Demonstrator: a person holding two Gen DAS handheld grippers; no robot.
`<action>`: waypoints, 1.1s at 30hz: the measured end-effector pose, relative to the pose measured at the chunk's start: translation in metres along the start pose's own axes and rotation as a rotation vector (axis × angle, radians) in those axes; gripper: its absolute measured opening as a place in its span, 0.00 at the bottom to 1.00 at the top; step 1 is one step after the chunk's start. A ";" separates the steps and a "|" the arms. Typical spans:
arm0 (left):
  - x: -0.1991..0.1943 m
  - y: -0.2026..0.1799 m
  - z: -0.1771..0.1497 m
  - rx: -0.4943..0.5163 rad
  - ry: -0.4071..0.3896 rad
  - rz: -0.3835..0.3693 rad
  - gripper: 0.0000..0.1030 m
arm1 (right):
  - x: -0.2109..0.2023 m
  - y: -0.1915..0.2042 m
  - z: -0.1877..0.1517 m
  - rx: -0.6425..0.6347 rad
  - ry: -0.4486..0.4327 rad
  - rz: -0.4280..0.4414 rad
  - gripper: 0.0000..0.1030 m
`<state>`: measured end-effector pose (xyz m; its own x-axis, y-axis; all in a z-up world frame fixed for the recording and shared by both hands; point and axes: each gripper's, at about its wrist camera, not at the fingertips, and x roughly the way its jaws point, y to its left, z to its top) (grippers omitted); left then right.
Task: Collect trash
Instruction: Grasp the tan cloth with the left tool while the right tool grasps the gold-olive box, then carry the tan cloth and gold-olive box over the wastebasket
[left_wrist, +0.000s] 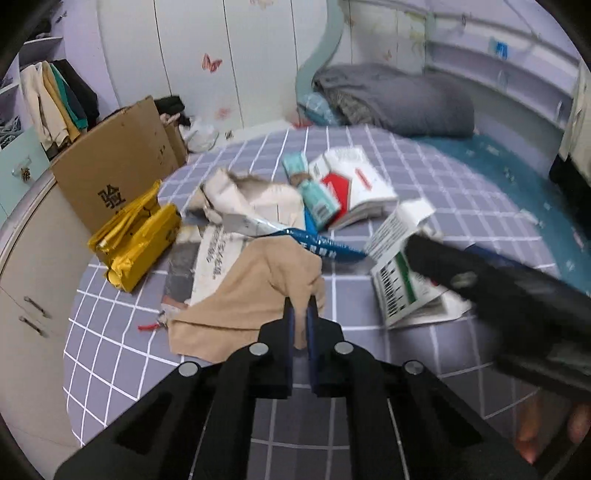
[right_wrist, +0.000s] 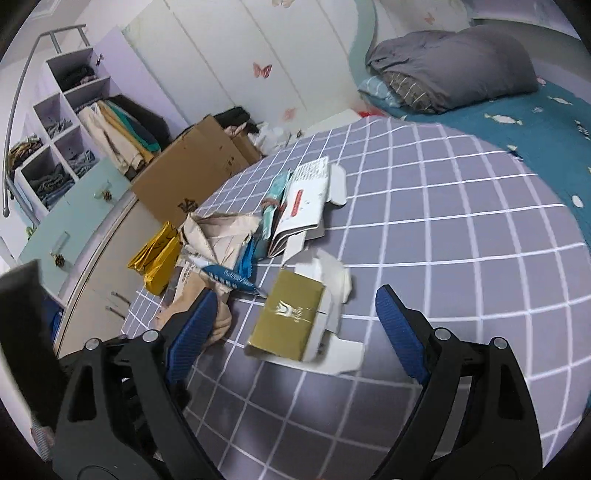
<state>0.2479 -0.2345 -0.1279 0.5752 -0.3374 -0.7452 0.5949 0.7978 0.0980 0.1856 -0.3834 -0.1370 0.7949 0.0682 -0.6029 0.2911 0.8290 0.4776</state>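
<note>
Trash lies piled on a purple checked sheet (left_wrist: 369, 387). My left gripper (left_wrist: 301, 317) is shut on the near edge of a tan bag (left_wrist: 251, 295). Behind it lie crumpled paper (left_wrist: 251, 199), a blue wrapper (left_wrist: 325, 247), a teal packet (left_wrist: 314, 192), a red-and-white carton (left_wrist: 354, 184) and yellow foil packaging (left_wrist: 136, 240). My right gripper (right_wrist: 295, 314) is open, its fingers on either side of a flattened gold-and-white box (right_wrist: 291, 317). The same box shows printed green and white in the left wrist view (left_wrist: 406, 280), partly under the right gripper's body.
A cardboard box (left_wrist: 110, 162) stands beside the bed at the left, with a wardrobe of hanging clothes (right_wrist: 118, 136) behind it. A grey folded duvet (left_wrist: 399, 96) lies at the bed's head on a teal sheet (right_wrist: 535, 122). White cabinets (right_wrist: 92, 266) run along the left.
</note>
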 end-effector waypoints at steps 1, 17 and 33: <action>-0.004 0.001 0.000 0.001 -0.019 0.000 0.06 | 0.002 0.000 0.000 -0.002 0.009 0.000 0.82; -0.082 0.032 -0.003 -0.125 -0.197 -0.065 0.05 | -0.026 0.012 -0.011 -0.056 -0.027 0.019 0.41; -0.148 0.101 -0.037 -0.295 -0.302 -0.123 0.05 | -0.060 0.108 -0.026 -0.198 -0.067 0.136 0.41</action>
<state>0.2022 -0.0855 -0.0317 0.6750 -0.5345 -0.5086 0.5083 0.8365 -0.2045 0.1554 -0.2837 -0.0661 0.8552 0.1552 -0.4944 0.0740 0.9077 0.4130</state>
